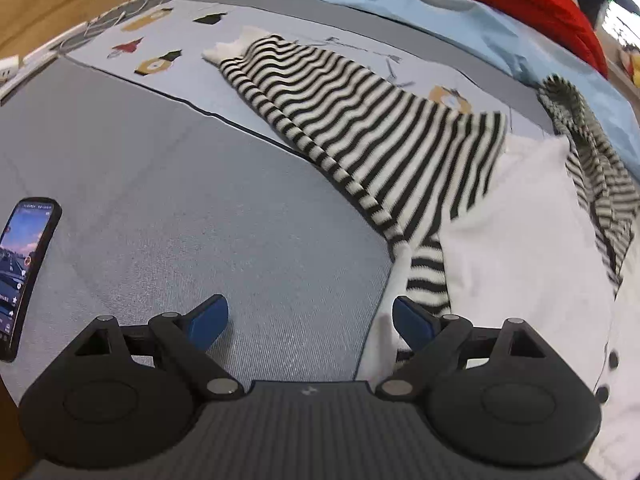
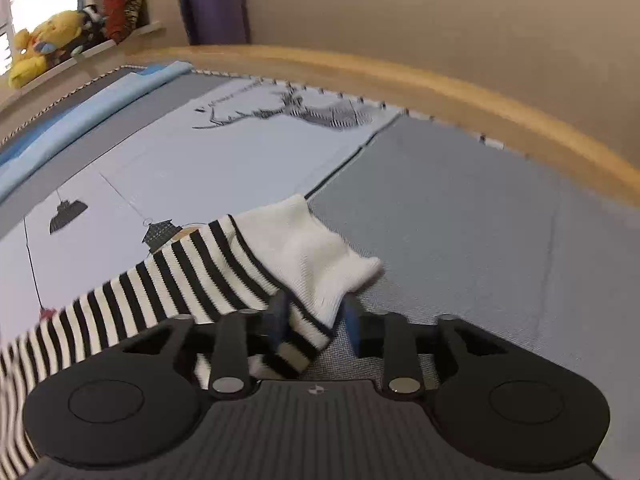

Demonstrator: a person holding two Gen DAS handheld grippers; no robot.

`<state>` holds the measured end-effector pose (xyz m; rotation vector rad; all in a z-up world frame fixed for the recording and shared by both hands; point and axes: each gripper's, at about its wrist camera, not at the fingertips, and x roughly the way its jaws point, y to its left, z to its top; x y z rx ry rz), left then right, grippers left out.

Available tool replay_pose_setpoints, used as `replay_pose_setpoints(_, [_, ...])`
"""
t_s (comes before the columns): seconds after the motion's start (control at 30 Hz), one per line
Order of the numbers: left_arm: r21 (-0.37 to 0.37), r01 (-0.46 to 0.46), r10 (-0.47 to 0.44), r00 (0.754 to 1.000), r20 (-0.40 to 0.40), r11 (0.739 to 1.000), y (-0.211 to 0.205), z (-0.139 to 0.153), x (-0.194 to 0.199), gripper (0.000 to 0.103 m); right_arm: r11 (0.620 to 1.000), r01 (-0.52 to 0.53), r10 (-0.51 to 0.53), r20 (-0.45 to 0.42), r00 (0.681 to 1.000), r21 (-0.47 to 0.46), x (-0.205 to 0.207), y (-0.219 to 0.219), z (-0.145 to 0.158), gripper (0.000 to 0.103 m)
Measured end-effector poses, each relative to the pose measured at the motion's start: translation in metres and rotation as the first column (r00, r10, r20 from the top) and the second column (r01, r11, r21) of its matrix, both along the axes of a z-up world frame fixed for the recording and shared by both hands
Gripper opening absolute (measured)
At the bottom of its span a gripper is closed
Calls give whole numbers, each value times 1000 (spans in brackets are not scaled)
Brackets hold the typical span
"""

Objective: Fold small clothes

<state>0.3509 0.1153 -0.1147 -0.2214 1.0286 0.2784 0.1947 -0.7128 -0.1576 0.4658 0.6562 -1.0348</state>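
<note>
Striped knitwear (image 1: 344,120) with a white cuff (image 2: 312,252) lies across the grey bed mat (image 1: 192,216), one sleeve stretched out flat, the white front panel (image 1: 516,240) bunched near the left gripper (image 1: 310,320), whose jaws stand spread and empty. The right gripper (image 2: 314,322) appears clenched on the cuff end. Folding looks barely begun: no tidy fold shows yet. A phone (image 1: 26,276) rests well apart at the mat's edge, out of the way
</note>
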Motion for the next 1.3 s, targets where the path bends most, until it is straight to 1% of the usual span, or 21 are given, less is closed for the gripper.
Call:
replay_pose_setpoints(0.03, [-7,-9,9,1000,6,1000,4,3,2,92,1000,5,-5,-15,1000,-5,1,7,1,58])
replay_pose_setpoints(0.1, [-20,-29,30,999,30,999,13,9,8,93,1000,5,-5,-12,1000,-5,-7,29,12,66])
replay_pose_setpoints(0.2, [-48,-85,88,994,68,995,37,18,22,97,995,-102,102,114,988,-3,-32,85,50,72])
replay_pose_setpoints(0.33, [-115,-198,210,973,96,973,77,23,47,101,950,-312,293,260,920,33,-62,183,91,83])
replay_pose_setpoints(0.43, [-207,-264,286,954,86,942,108,16,71,101,875,-479,442,277,853,78,-69,252,106,83])
replay_pose_setpoints(0.5, [-243,-298,322,944,66,923,123,8,88,101,844,-529,482,310,820,88,-75,289,106,85])
replay_pose_setpoints(0.6, [-298,-334,359,933,31,894,140,-10,110,101,829,-549,484,354,800,109,-74,331,91,85])
replay_pose_setpoints(0.67, [-350,-354,378,926,0,867,149,-26,125,102,817,-568,512,323,796,105,-63,350,77,85])
replay_pose_setpoints(0.73, [-341,-400,432,902,21,851,152,-28,134,103,803,-593,564,250,787,57,-50,361,65,84])
replay_pose_setpoints(0.77, [-335,-405,443,895,43,851,152,-26,140,103,803,-595,575,218,789,35,-46,366,62,84])
replay_pose_setpoints(0.83, [-362,-388,433,900,50,848,154,-27,154,103,792,-610,598,192,779,7,-41,373,57,84])
replay_pose_setpoints(0.9, [-338,-413,461,885,72,846,153,-30,162,101,780,-626,617,181,766,-8,-32,373,53,84])
replay_pose_setpoints(0.93, [-314,-422,468,880,84,850,150,-31,164,99,772,-635,628,172,759,-18,-28,374,52,84])
replay_pose_setpoints(0.97, [-268,-424,462,881,98,865,146,-30,168,87,766,-642,637,157,754,-27,-24,376,51,84])
replay_pose_setpoints(1.0, [-206,-418,445,889,109,885,140,-29,172,60,759,-650,648,142,749,-34,-21,378,50,84])
replay_pose_setpoints(1.03, [-147,-402,418,902,107,904,134,-27,176,47,750,-661,659,130,741,-36,-17,379,49,84])
replay_pose_setpoints(1.07, [-124,-374,386,918,93,919,131,-26,181,23,744,-667,665,124,736,-31,-15,382,47,84])
replay_pose_setpoints(1.1, [-147,-353,368,925,91,924,130,-24,181,5,740,-673,670,123,732,-21,-13,383,47,84])
replay_pose_setpoints(1.17, [-196,-357,381,919,102,913,136,-18,176,4,736,-677,671,134,729,-6,-11,384,47,84])
replay_pose_setpoints(1.23, [-170,-402,420,904,87,900,148,-15,171,4,732,-681,675,140,725,-1,-10,385,49,84])
replay_pose_setpoints(1.3, [-173,-476,490,871,45,862,168,-21,163,4,729,-685,680,135,721,-14,-10,387,50,84])
